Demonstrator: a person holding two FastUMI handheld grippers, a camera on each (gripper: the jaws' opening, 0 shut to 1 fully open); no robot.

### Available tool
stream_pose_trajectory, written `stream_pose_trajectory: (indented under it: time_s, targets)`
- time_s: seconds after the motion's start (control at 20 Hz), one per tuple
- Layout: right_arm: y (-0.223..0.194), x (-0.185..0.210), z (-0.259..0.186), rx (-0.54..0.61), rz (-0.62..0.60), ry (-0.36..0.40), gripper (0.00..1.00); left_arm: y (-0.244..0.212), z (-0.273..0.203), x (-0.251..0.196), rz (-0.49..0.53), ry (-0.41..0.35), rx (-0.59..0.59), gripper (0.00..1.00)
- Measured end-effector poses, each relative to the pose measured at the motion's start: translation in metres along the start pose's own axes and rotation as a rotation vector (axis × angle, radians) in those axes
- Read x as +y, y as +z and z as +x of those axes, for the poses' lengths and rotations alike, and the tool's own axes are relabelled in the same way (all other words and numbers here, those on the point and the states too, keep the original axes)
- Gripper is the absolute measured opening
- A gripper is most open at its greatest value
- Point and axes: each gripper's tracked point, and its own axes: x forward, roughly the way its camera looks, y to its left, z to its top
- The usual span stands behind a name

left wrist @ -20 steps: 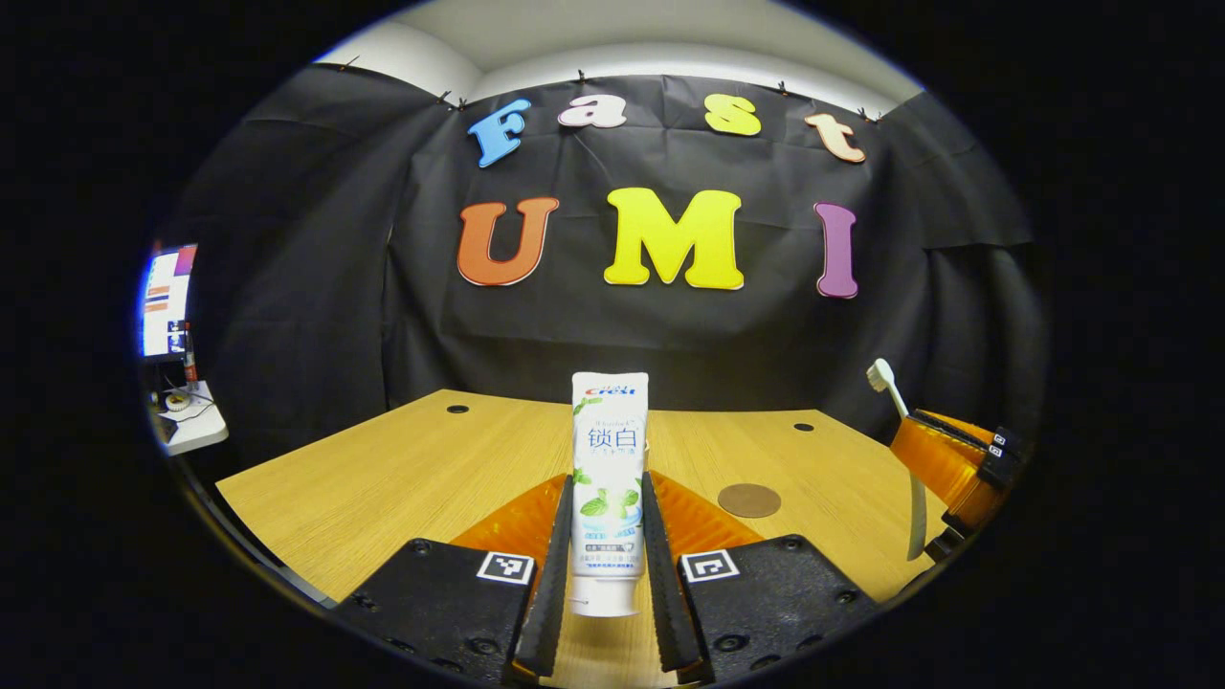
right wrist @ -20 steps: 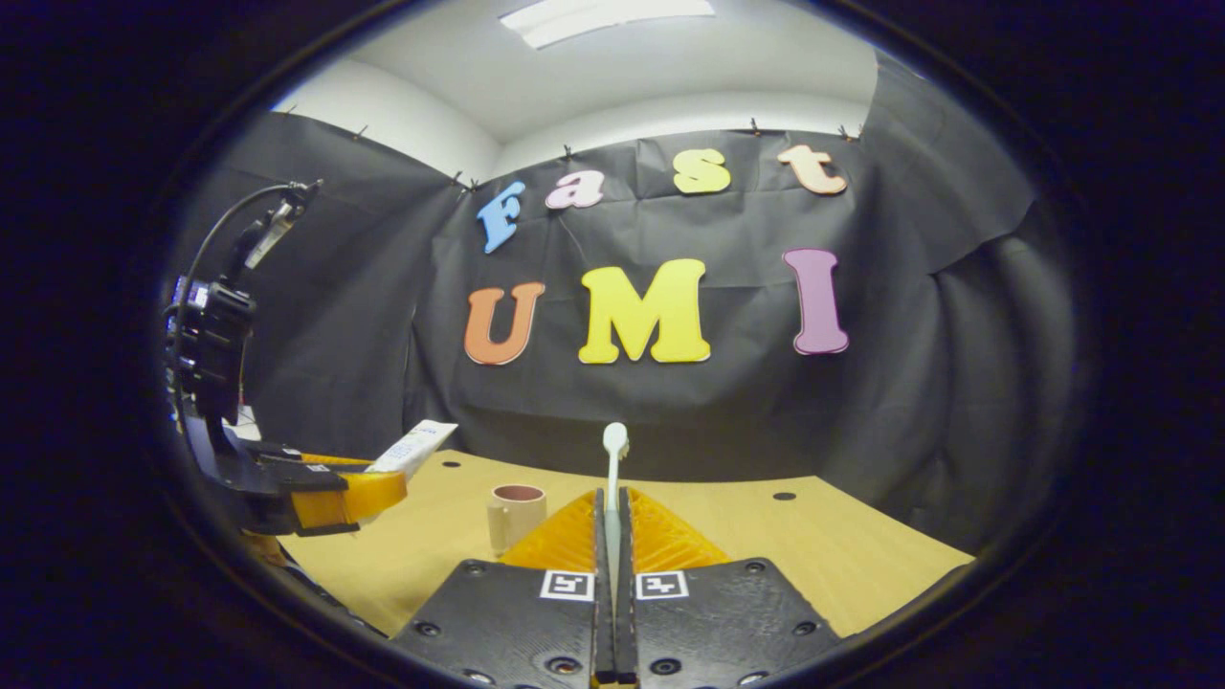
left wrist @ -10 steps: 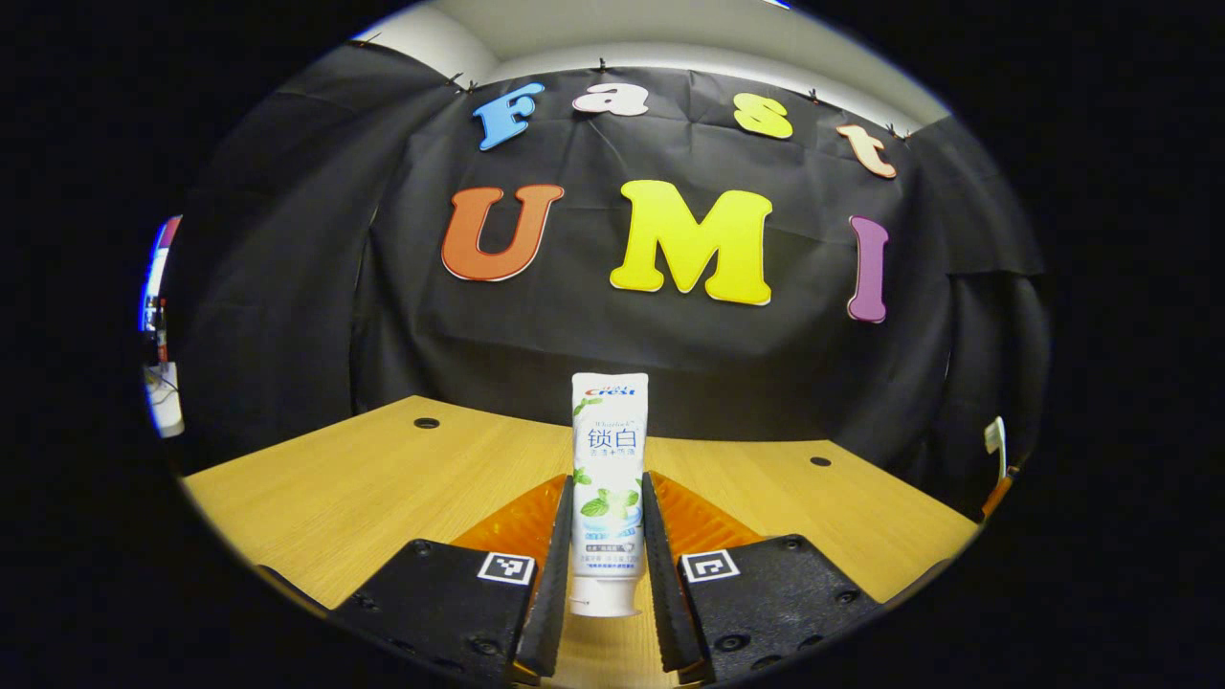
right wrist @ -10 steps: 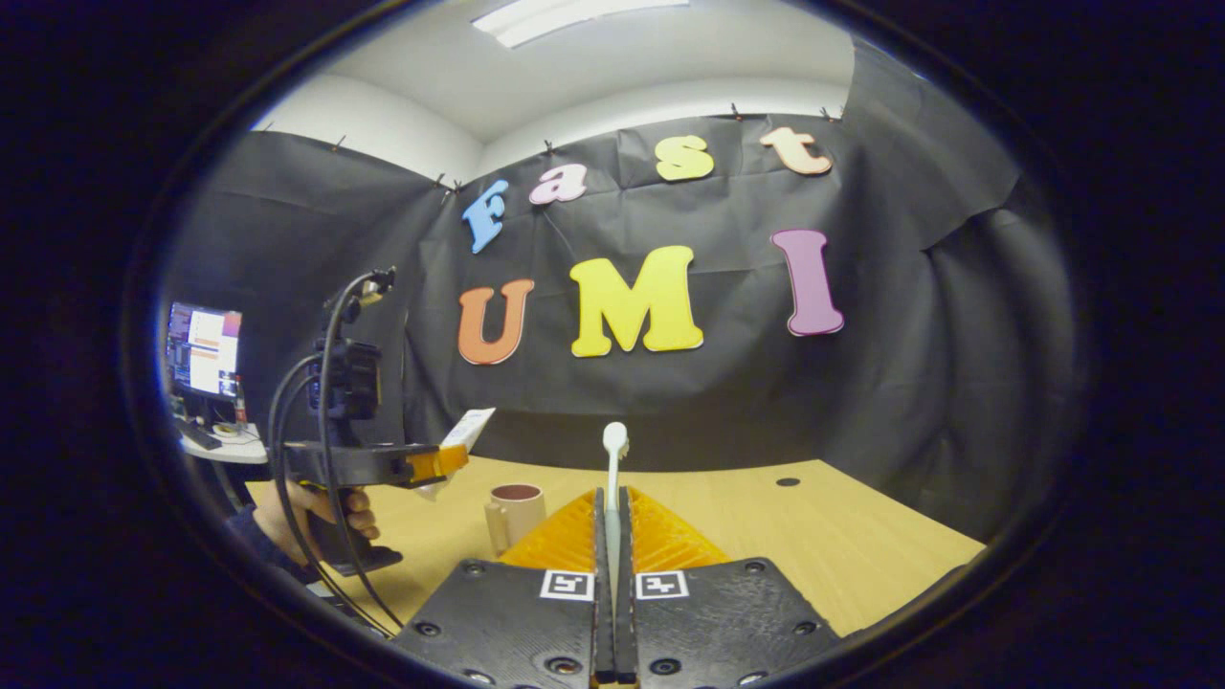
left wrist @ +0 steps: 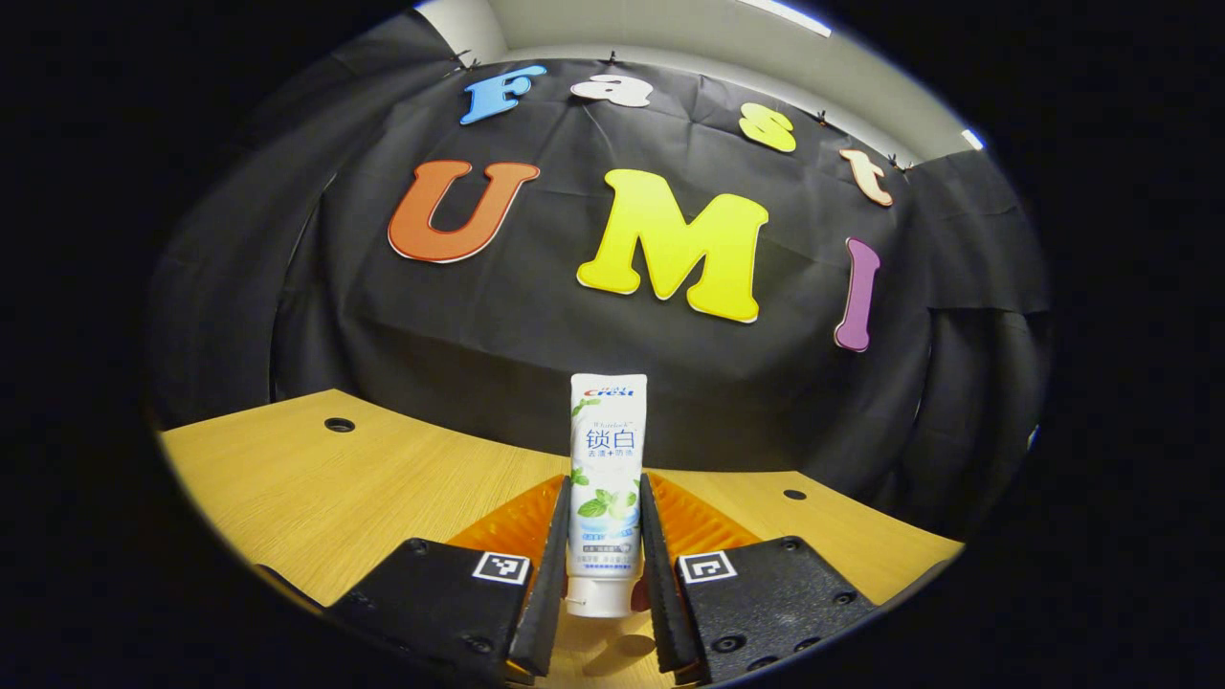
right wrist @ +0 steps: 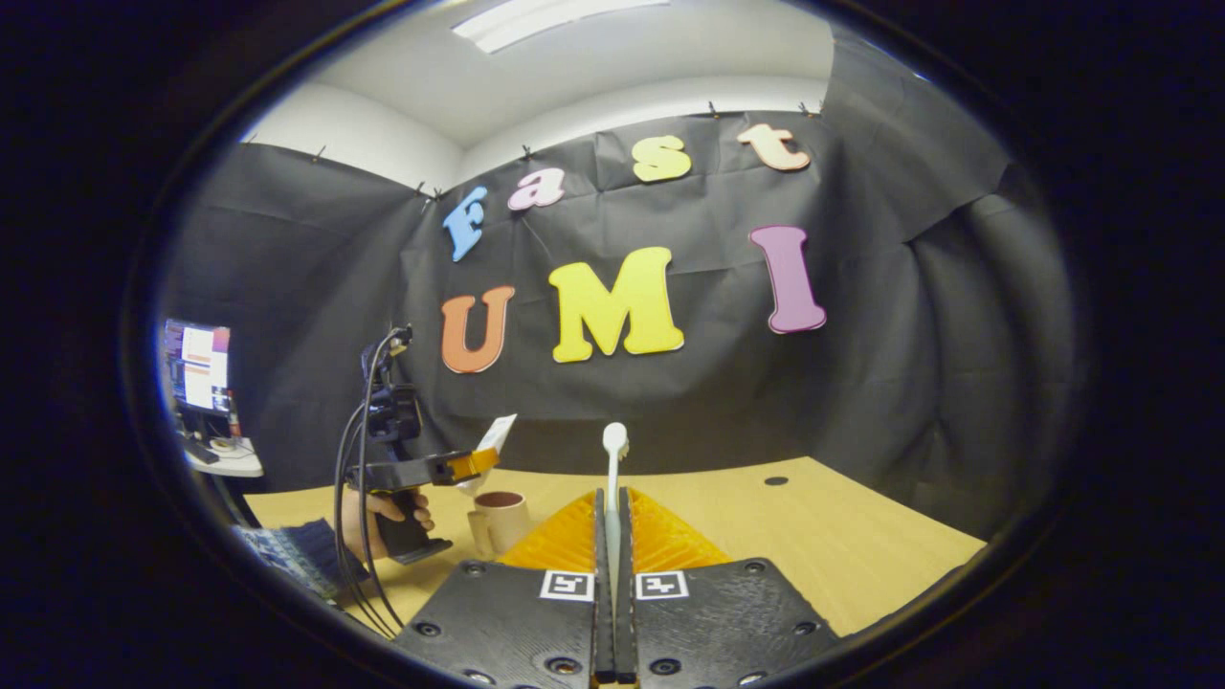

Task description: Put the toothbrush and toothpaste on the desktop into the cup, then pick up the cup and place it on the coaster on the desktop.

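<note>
Toothpaste point(left wrist: 606, 488) sat clamped cap-down in the left gripper point(left wrist: 600, 574), seen from the right gripper view hovering just above the cup point(right wrist: 500, 522) near the desk's point(right wrist: 861, 545) left edge, while the right gripper point(right wrist: 612, 574) pinched the toothbrush point(right wrist: 613, 478) upright; lowering the tube into the cup seemed next.

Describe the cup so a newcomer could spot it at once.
Start at the wooden desktop. Near its left end stands the cup, a beige mug with a handle and a dark inside. The left tongs hold the toothpaste above it.
</note>
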Motion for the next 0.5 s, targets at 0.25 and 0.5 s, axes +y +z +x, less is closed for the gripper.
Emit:
stream_pose_trajectory:
  time_s: [0.25,0.5]
  targets:
    - [-0.009,0.001,0.002,0.039,0.036,0.012,0.01,-0.003,0.006,-0.01,0.068,-0.009,0.039,0.44]
    - [-0.007,-0.004,0.002,0.035,0.063,0.001,0.01,-0.013,0.009,-0.011,0.078,0.002,0.069,0.46]
